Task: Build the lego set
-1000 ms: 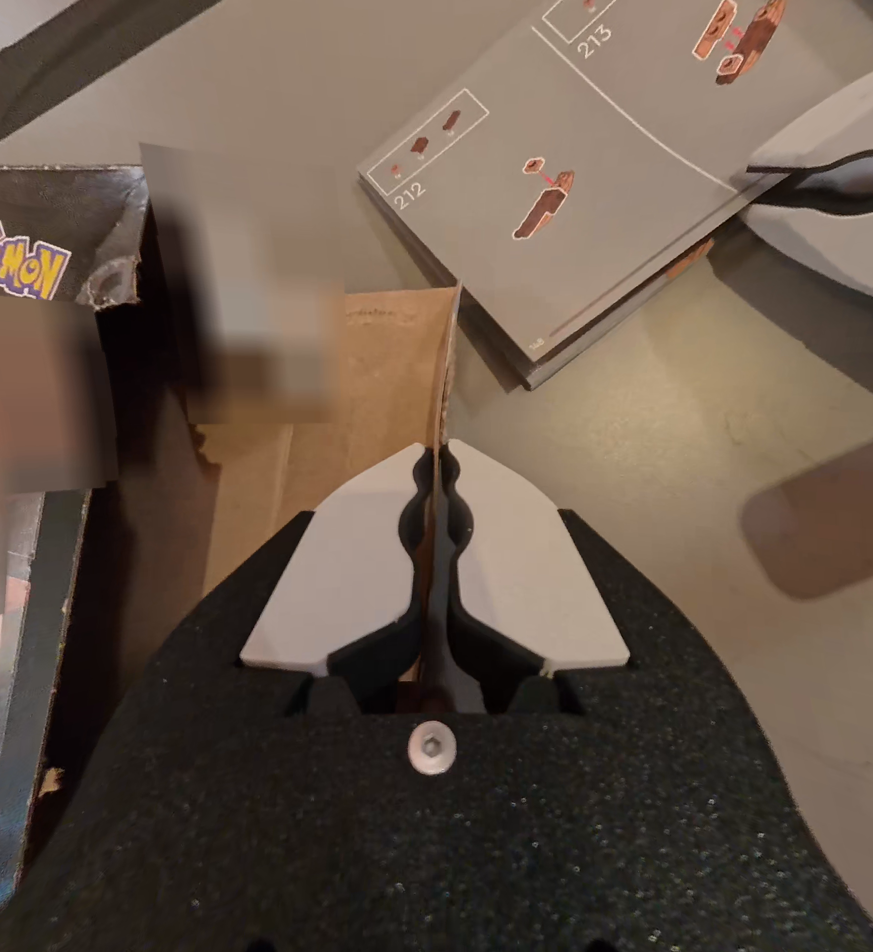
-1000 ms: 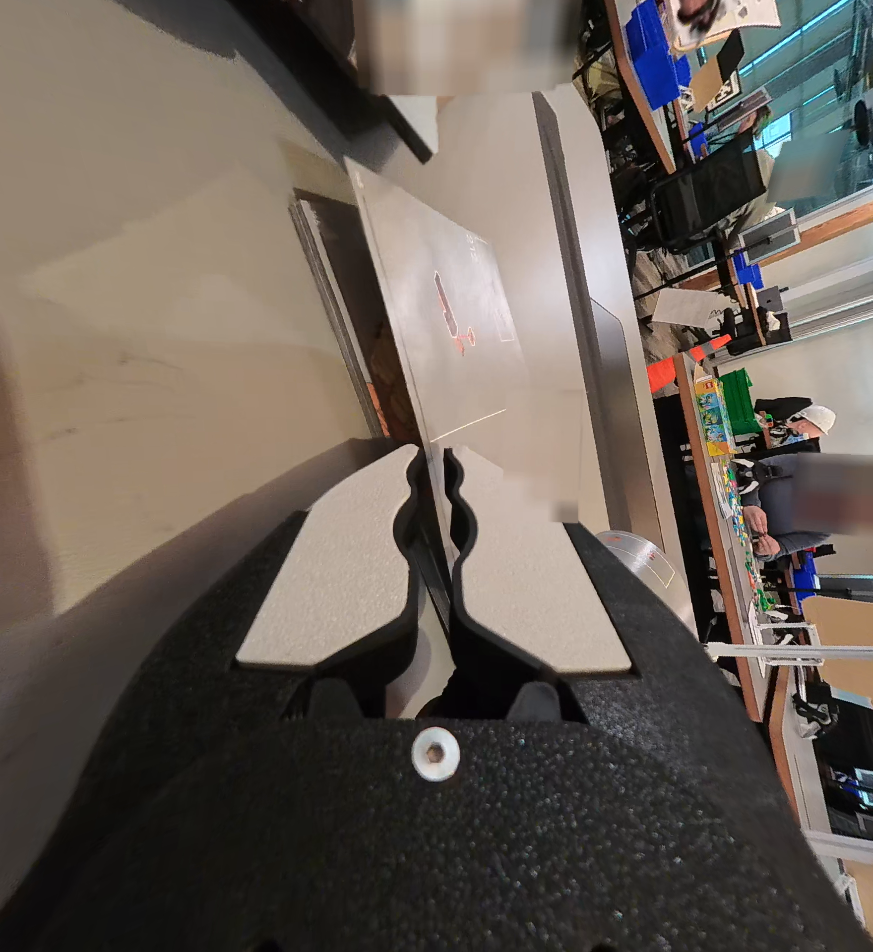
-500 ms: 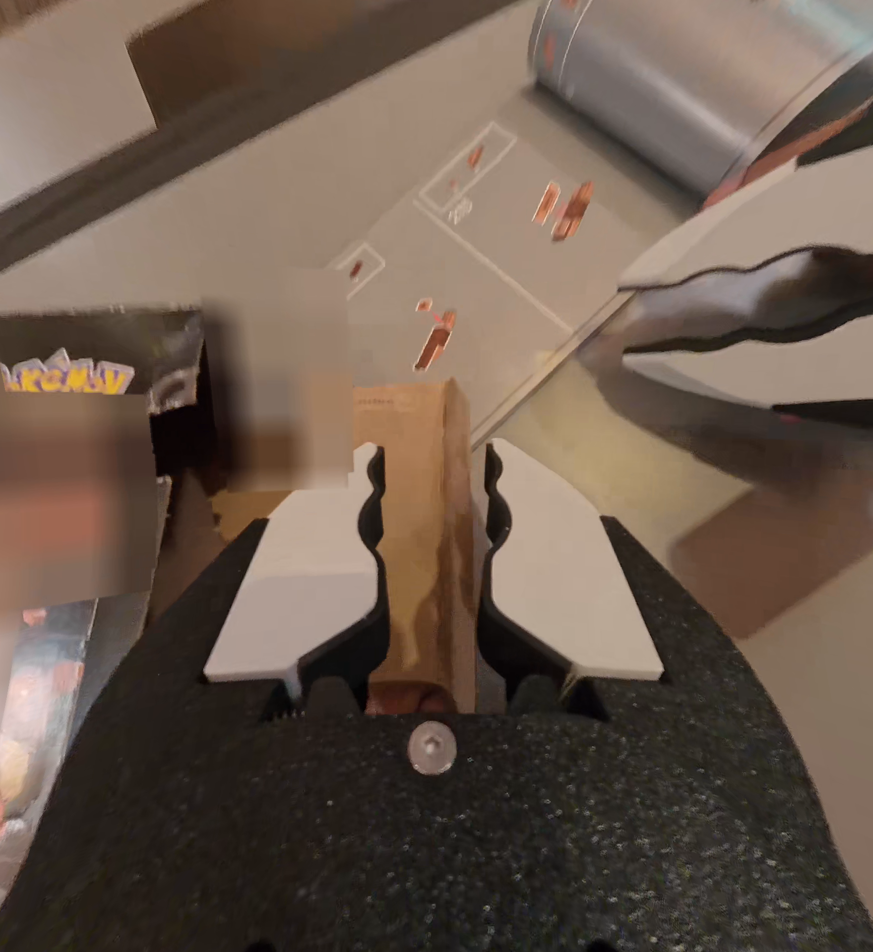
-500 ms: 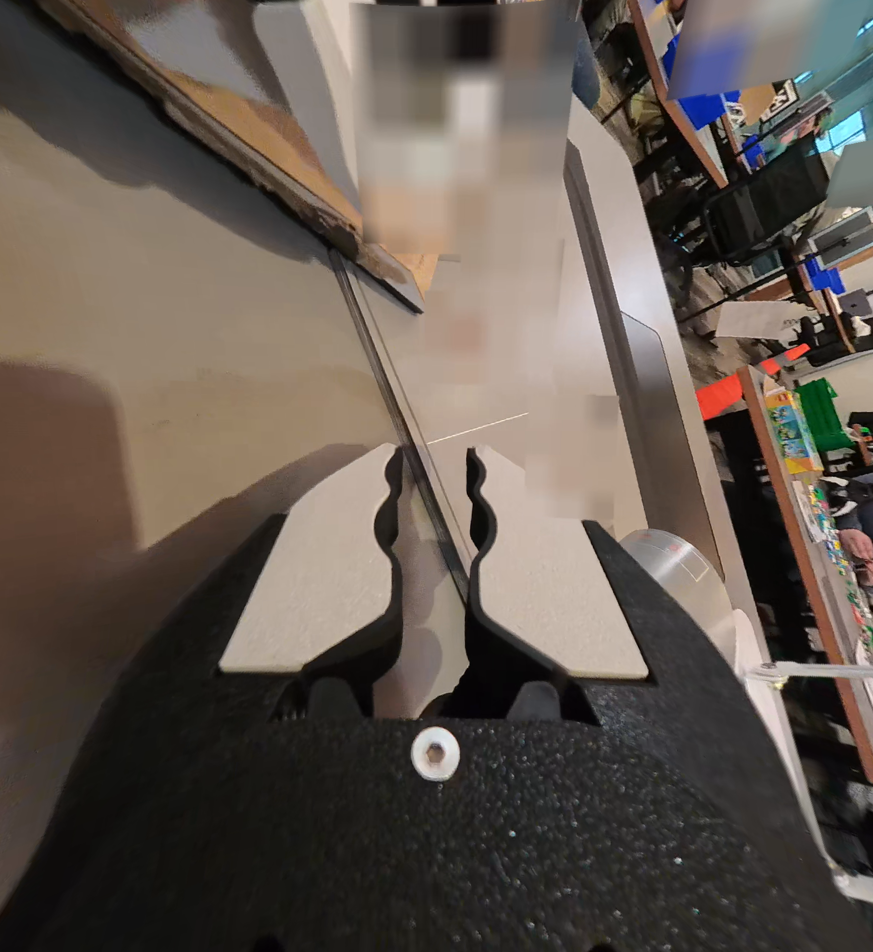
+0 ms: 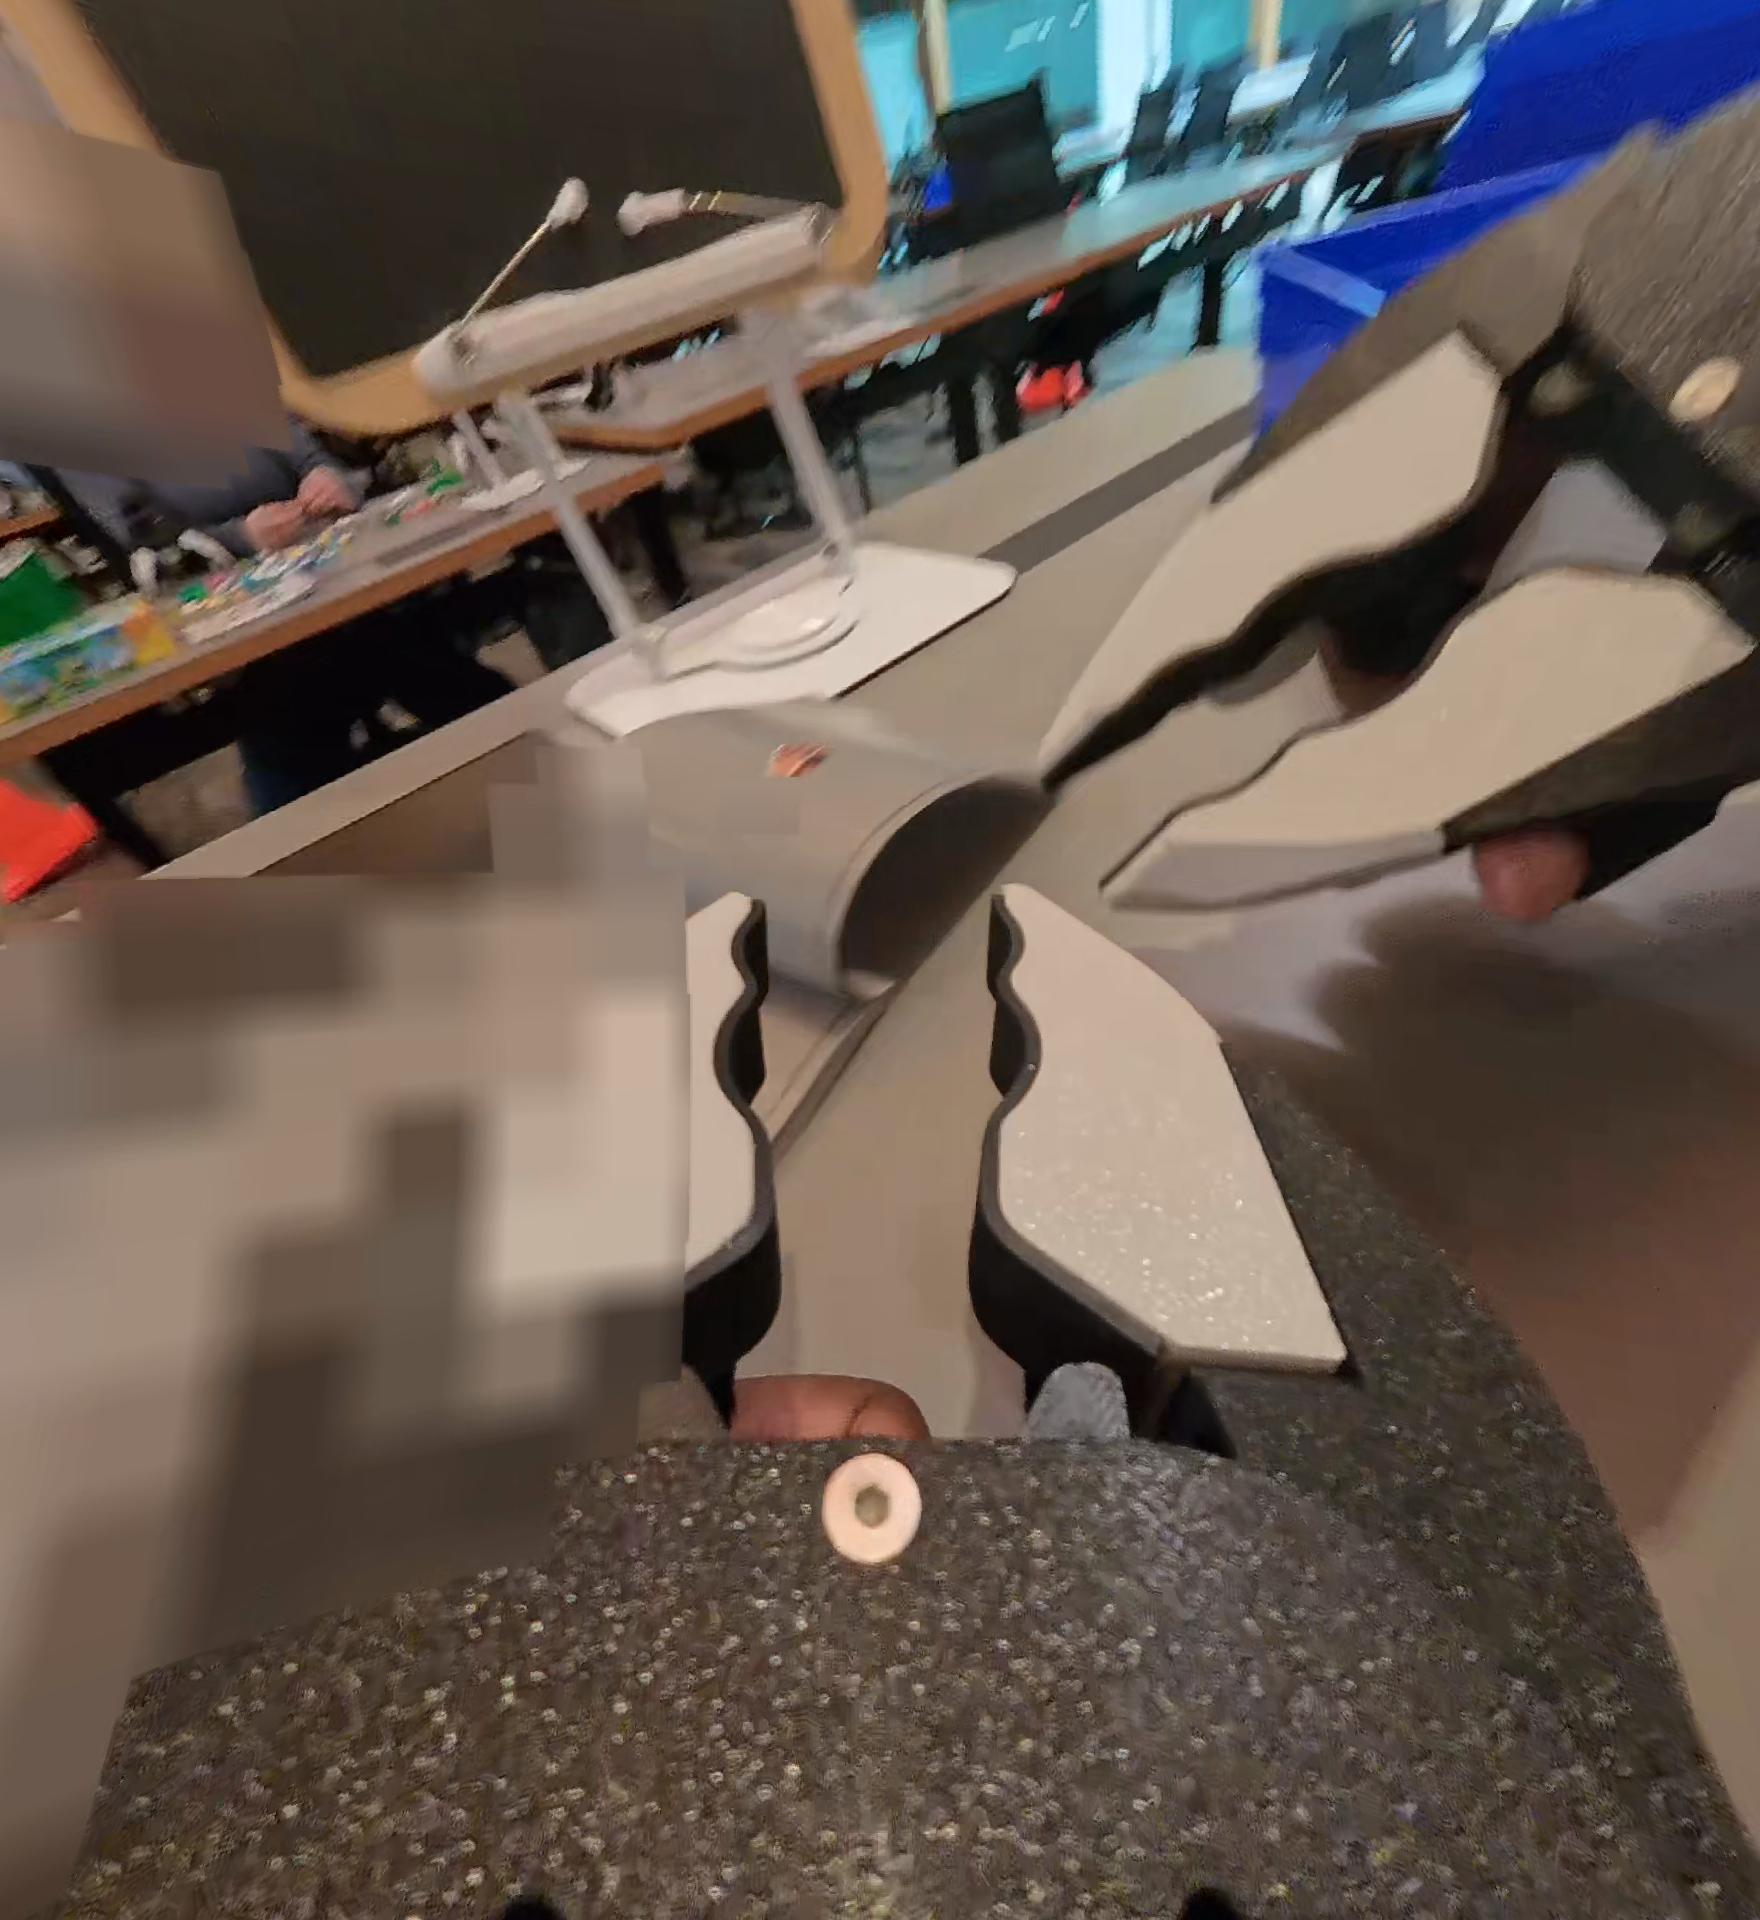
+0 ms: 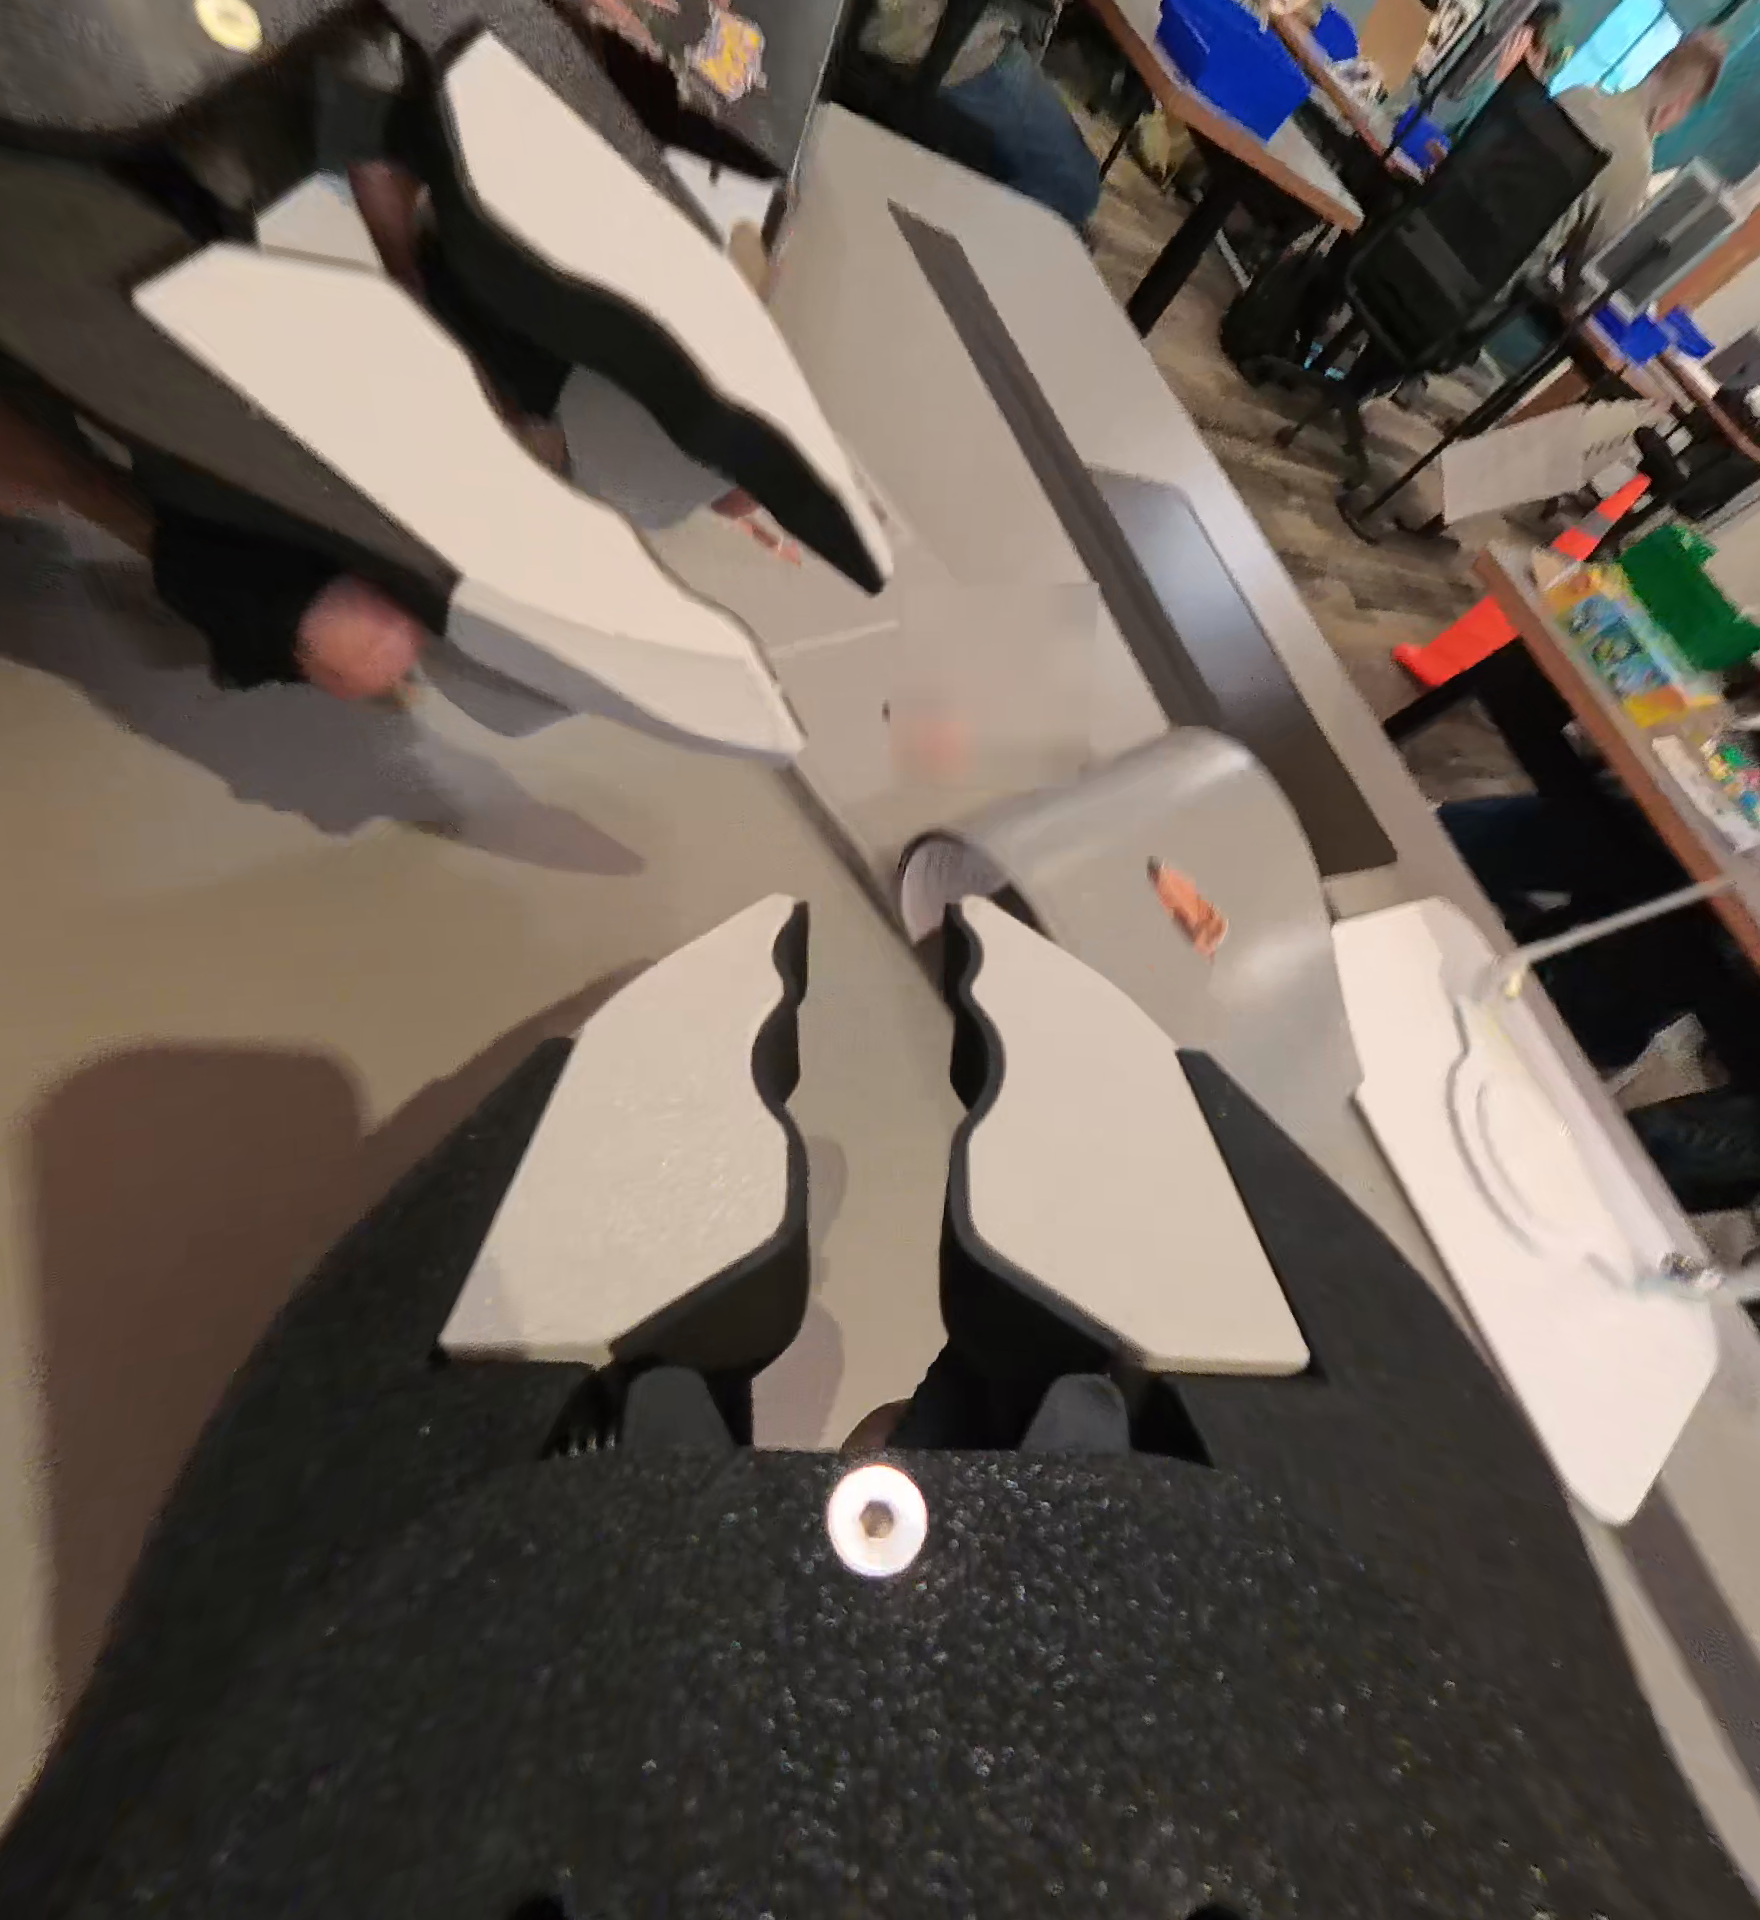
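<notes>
My left gripper (image 5: 876, 904) is open and empty above the grey table (image 5: 886, 1226). The grey instruction booklet (image 5: 907, 852), with one page curled over, lies just beyond its fingertips. My right gripper (image 6: 876, 914) is open and empty too, pointing at the same curled page (image 6: 1167, 821). Each gripper shows in the other's view: the right one at the upper right of the left wrist view (image 5: 1084, 831), the left one at the upper left of the right wrist view (image 6: 834, 665). Both have their jaws apart. No loose bricks are in sight. The frames are blurred by motion.
A white base plate with a clear stand (image 5: 803, 613) sits on the table behind the booklet, also in the right wrist view (image 6: 1541, 1174). A black box (image 6: 730, 52) is behind the left gripper. Other tables, chairs and seated people fill the room beyond.
Both grippers have opened. The left let go of the brown cardboard flap, the right let go of the booklet page. Both cameras have tilted up from the table toward the room.
</notes>
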### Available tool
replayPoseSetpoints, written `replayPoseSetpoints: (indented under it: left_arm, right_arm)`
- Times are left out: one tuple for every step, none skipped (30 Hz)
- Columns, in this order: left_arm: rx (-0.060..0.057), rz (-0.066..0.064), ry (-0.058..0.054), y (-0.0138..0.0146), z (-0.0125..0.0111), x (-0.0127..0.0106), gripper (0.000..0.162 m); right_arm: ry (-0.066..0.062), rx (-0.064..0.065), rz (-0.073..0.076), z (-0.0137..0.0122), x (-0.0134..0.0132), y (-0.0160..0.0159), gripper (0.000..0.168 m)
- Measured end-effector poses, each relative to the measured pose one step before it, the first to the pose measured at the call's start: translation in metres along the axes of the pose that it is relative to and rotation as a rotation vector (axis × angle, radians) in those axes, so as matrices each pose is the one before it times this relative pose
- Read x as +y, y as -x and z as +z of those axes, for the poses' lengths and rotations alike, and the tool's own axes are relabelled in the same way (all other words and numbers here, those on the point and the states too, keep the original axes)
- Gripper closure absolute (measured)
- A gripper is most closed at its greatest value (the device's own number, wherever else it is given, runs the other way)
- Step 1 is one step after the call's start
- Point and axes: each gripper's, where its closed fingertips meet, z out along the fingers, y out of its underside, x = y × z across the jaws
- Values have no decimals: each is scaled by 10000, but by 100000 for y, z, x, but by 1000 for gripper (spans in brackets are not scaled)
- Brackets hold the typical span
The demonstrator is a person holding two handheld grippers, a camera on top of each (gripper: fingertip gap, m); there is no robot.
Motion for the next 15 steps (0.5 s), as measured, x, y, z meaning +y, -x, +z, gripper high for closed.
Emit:
replayPoseSetpoints:
  left_arm:
    - [281,-225,-389,-991,306,-603,122]
    - [206,-279,-335,-827,319,-505,122]
    - [194,-305,-229,-749,339,-301,122]
    - [264,-271,-156,-806,335,-135,122]
    - [271,-215,-97,-781,329,-19,122]
    - [221,-30,68,-649,278,89,123]
    - [36,101,74,-361,230,57,123]
    - [-19,118,61,-208,177,55,123]
    - [10,95,112,-164,140,134,123]
    - [67,75,108,-175,96,127,123]
    - [61,37,61,-135,38,71,123]
    - [18,0,7,-38,-9,19,123]
    - [36,-31,-25,-44,-49,-31,123]
    - [53,-73,-9,-33,-48,-17,124]
    - [14,-103,14,34,-26,20,124]
  right_arm:
    - [120,-34,146,-807,971,317,144]
    - [85,-6,123,-836,903,290,144]
    - [71,-7,118,-839,822,267,144]
    - [84,-6,104,-843,767,205,144]
    - [113,26,79,-868,700,72,144]
    - [93,54,92,-945,527,-88,144]
    - [36,91,156,-1088,326,-260,144]
    - [7,163,286,-1285,169,-504,144]
    - [-20,84,395,-1528,-10,-507,143]
    - [-53,16,433,-1845,-179,-495,143]
    - [-34,57,337,-2111,-263,-625,143]
    - [56,153,128,-2312,-231,-899,143]
    - [195,272,-79,-2358,-69,-1295,145]
    - [380,324,-144,-2241,190,-1705,146]
    - [506,278,-49,-1902,461,-1953,147]
